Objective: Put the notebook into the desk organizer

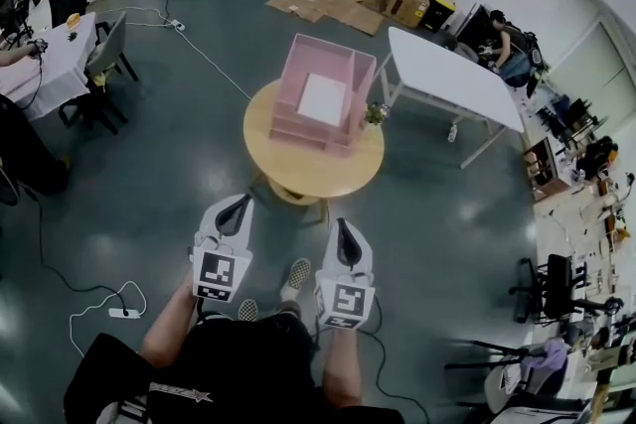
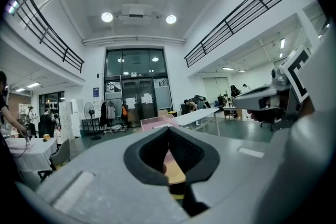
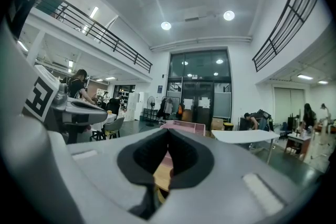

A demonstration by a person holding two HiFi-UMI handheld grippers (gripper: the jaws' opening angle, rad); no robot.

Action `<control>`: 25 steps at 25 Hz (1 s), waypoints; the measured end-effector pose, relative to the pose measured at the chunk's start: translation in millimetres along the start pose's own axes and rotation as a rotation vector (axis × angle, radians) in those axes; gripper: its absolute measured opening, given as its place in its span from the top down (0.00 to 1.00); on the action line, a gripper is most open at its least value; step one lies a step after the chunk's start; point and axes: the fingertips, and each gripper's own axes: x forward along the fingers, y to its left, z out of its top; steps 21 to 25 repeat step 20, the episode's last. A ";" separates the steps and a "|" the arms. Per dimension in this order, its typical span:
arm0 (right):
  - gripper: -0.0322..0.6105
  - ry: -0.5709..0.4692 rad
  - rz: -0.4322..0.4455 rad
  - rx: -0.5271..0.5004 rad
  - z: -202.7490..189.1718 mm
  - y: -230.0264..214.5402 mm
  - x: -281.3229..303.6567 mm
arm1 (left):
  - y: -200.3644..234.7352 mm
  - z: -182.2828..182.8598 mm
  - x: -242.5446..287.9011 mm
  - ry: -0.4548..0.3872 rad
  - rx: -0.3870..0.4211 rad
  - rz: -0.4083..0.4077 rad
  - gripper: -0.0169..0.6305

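**Grey hall, round table at its middle: notebook seen in the organizer**

On the round wooden table [image 1: 298, 176] a pink organizer [image 1: 298, 55] is set, reaching to the table's far edge. A white notebook [image 1: 323, 99] is seen lying flat in the organizer's large open compartment, walled in by pink on all sides. Both claws are held short of the table's near edge, above the grey floor and apart from everything on the table. The left gripper [image 1: 241, 202] is pointed toward the table with its jaws pressed together and nothing held between them. The right gripper [image 1: 342, 225] is held beside it, likewise closed and empty. Beyond the table to the right, a white table [image 1: 447, 74] is seen.
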 end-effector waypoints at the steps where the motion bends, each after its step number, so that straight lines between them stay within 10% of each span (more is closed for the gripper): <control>1: 0.94 -0.001 0.000 -0.001 0.7 0.5 0.7 | 0.6 1.0 0.2 -0.005 0.003 -0.001 0.96; 25: 0.94 0.008 0.004 0.001 -5.5 -0.9 4.0 | -1.1 -2.0 5.5 0.000 0.018 -0.002 0.96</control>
